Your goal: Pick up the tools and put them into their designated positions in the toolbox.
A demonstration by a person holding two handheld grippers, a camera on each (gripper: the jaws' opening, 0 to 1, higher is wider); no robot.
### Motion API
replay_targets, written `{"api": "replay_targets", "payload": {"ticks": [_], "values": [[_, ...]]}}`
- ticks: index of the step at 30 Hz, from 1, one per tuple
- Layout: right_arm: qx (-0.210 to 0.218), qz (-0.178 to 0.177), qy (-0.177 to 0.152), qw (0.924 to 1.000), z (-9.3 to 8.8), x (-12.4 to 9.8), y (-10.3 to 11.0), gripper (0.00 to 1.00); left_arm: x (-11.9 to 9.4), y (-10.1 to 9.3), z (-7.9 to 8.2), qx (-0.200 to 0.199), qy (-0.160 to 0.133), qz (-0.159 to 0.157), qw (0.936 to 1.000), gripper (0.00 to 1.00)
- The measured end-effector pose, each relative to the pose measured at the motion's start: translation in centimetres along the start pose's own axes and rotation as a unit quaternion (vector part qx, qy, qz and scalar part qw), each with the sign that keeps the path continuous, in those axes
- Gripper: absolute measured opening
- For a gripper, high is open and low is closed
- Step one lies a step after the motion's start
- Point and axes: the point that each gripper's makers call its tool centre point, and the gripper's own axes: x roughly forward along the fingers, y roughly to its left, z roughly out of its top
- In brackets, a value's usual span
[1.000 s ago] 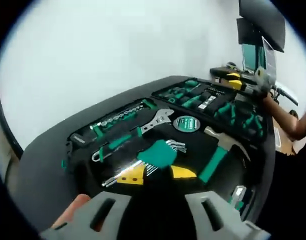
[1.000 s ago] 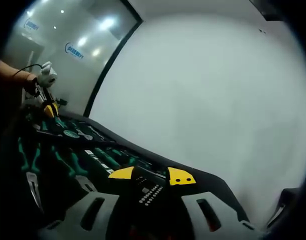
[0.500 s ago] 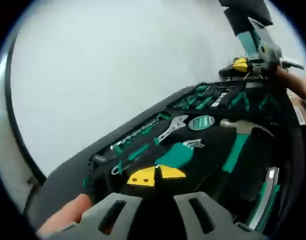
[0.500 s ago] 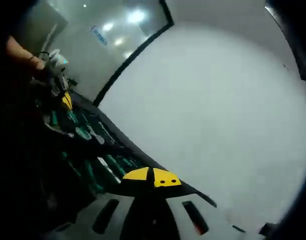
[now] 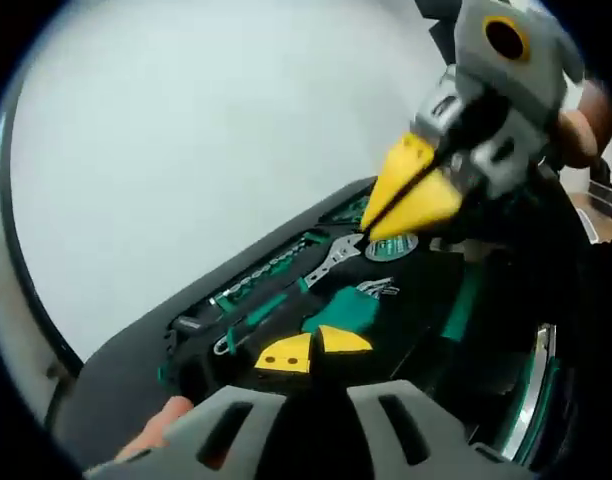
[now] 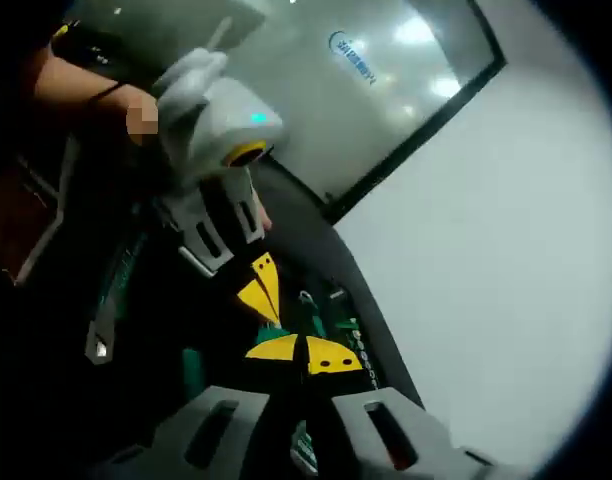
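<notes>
step: both hand-held grippers over toolbox (image 5: pixel 286 260), left (image 5: pixel 313 352) and right (image 6: pixel 306 354) jaws closed, empty | next: part jaws, pick a tool

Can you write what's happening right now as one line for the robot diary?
left gripper: shut, empty, over toolbox | right gripper: shut, empty, near adjustable wrench | hex key set: in tray

Black toolbox (image 5: pixel 136 345), green-handled tools (image 5: pixel 346 310), yellow-tipped fingers (image 5: pixel 286 353).
</notes>
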Motion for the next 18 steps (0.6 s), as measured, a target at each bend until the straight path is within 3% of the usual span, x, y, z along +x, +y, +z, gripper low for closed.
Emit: {"api": "replay_targets", "payload": {"ticks": [2, 3, 6, 7, 9, 10, 11, 13, 14, 16, 18], "values": [[-0.016, 0.001, 0.034, 0.9993, -1.4, 0.9, 0.3, 0.0, -0.1, 0.0, 0.0, -0.001, -0.007, 0.012, 0.9999, 0.0], [-0.02, 0.001, 0.03, 0.9993, -1.4, 1.2, 0.5, 0.0, -0.1, 0.2, -0.1, -0.004, -0.01, 0.015, 0.9998, 0.0], [0.012, 0.041, 0.043, 0.9981, -1.7, 1.7, 2.4, 0.0, -0.1, 0.3, -0.1, -0.011, -0.017, 0.013, 0.9997, 0.0], [-0.002, 0.017, 0.042, 0.999, -1.5, 1.6, 1.5, 0.0, -0.1, 0.2, -0.1, -0.01, -0.019, 0.011, 0.9997, 0.0], [-0.009, 0.008, 0.057, 0.9983, -1.8, 1.8, 1.0, 0.0, 0.0, 0.1, 0.0, -0.01, -0.019, 0.005, 0.9998, 0.0], [0.035, 0.016, 0.08, 0.996, -2.4, 1.7, 1.2, 0.0, 0.0, 0.2, -0.1, -0.006, -0.015, 0.003, 0.9999, 0.0], [0.027, 0.01, 0.072, 0.997, -2.0, 2.1, 0.7, 0.0, 0.0, 0.2, -0.1, -0.004, -0.013, 0.002, 0.9999, 0.0], [0.006, 0.02, 0.093, 0.9955, -2.2, 1.8, 1.2, 0.0, -0.1, 0.2, 0.0, -0.001, -0.008, -0.001, 1.0, 0.0], [-0.042, 0.012, 0.103, 0.9937, -2.2, 2.1, 1.1, 0.0, -0.1, 0.2, -0.1, -0.005, -0.005, -0.001, 1.0, 0.0], [-0.089, -0.002, 0.115, 0.9893, -2.1, 2.2, 1.3, 0.0, 0.1, 0.2, -0.3, -0.026, 0.003, -0.003, 0.9996, 0.0], [-0.058, -0.002, 0.115, 0.9917, -2.3, 2.4, 1.2, 0.0, 0.1, 0.3, -0.4, -0.037, 0.003, -0.005, 0.9993, 0.0]]}}
